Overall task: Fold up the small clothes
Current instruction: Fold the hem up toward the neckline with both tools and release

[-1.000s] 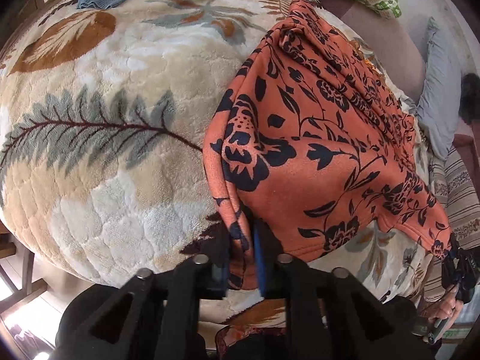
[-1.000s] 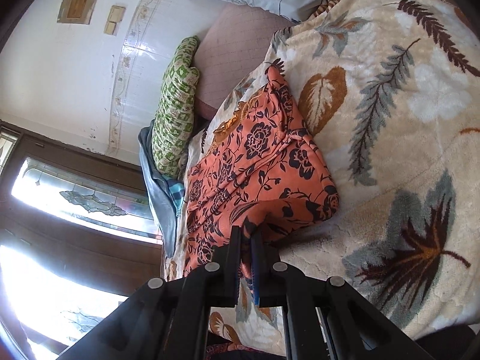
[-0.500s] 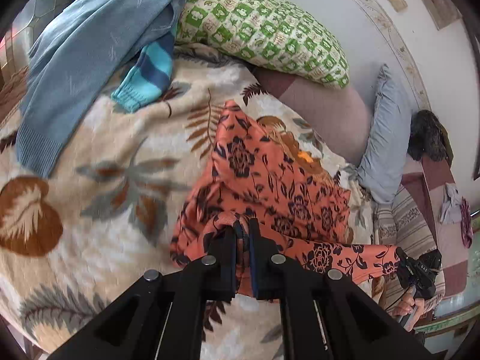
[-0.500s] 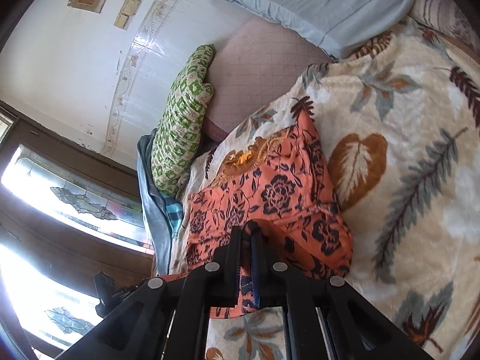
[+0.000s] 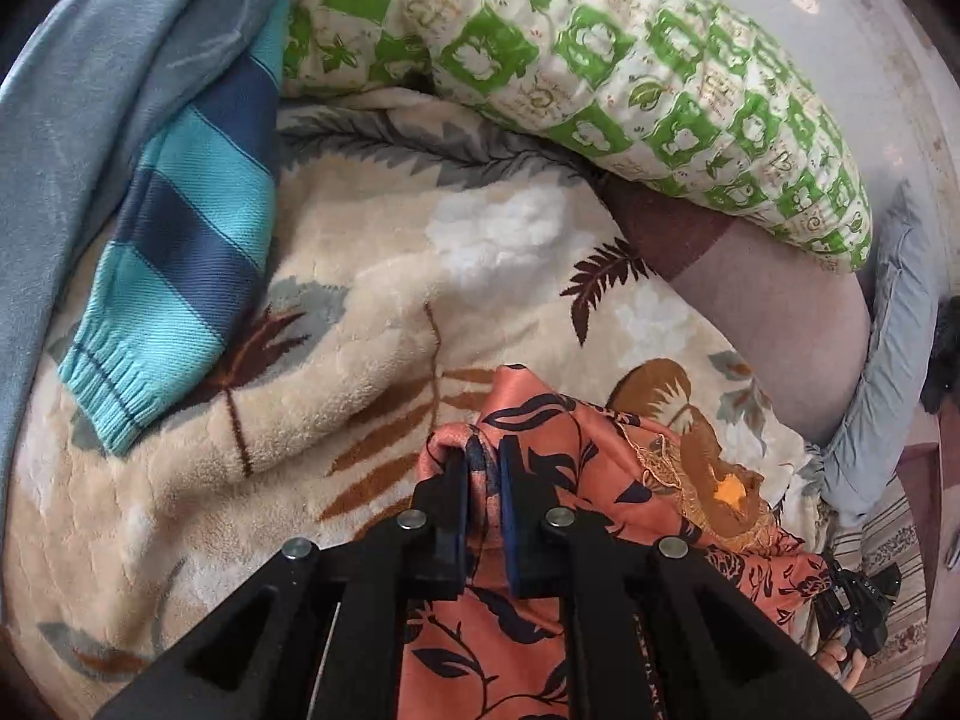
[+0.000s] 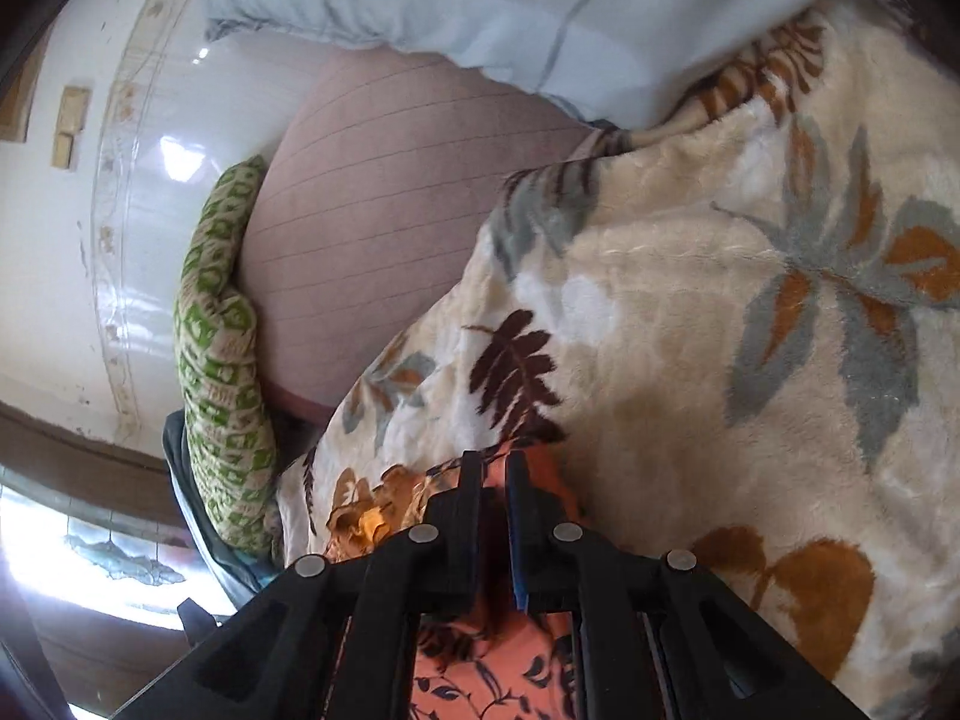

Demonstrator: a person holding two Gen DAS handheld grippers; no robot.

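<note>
An orange garment with a dark floral print (image 5: pixel 570 432) lies on a cream leaf-patterned blanket (image 5: pixel 360 312). My left gripper (image 5: pixel 483 456) is shut on a bunched edge of it, low over the blanket. My right gripper (image 6: pixel 492 468) is shut on another edge of the same garment (image 6: pixel 480 684), which hangs below and behind the fingers. The garment's embroidered neckline with a yellow patch (image 5: pixel 726 489) shows to the right of my left gripper. The other hand-held gripper (image 5: pixel 858 606) shows at the lower right of the left wrist view.
A striped teal and blue sleeve (image 5: pixel 180 276) and a light blue sweater (image 5: pixel 78 120) lie at the left. A green checked pillow (image 5: pixel 600 60) and a pink cushion (image 6: pixel 390 210) stand against the wall. A pale blue pillow (image 6: pixel 510 6) lies at the far edge.
Both grippers have carried the garment's edges forward toward the pillows and down close to the blanket. The garment is now folded over on itself beneath them.
</note>
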